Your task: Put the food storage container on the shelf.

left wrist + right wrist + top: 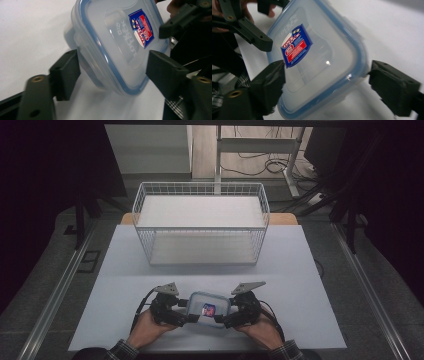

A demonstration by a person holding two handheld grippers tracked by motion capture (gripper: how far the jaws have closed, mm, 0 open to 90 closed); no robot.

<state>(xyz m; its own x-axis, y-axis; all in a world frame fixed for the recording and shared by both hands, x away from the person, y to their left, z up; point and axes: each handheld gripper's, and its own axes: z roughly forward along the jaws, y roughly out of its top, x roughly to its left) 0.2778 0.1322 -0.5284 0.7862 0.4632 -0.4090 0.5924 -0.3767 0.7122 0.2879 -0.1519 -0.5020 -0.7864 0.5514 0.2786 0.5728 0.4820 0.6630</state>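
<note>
The person's hands come in at the near edge of the worktop [150,270], and between them lies a plastic box [208,309] with a blue-rimmed lid. The left gripper [192,318] and the right gripper [220,319] both clamp it by its ends, jaw pads pressed against the lid rim. The wire basket [200,222] stands at the far edge. I think the smooth rim may slip if one side lifts first.

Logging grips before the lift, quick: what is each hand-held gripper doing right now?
Left hand-held gripper: closed on the clear rectangular plastic container with blue-rimmed lid.
Right hand-held gripper: jaws around the same container; firm contact cannot be told.
</note>
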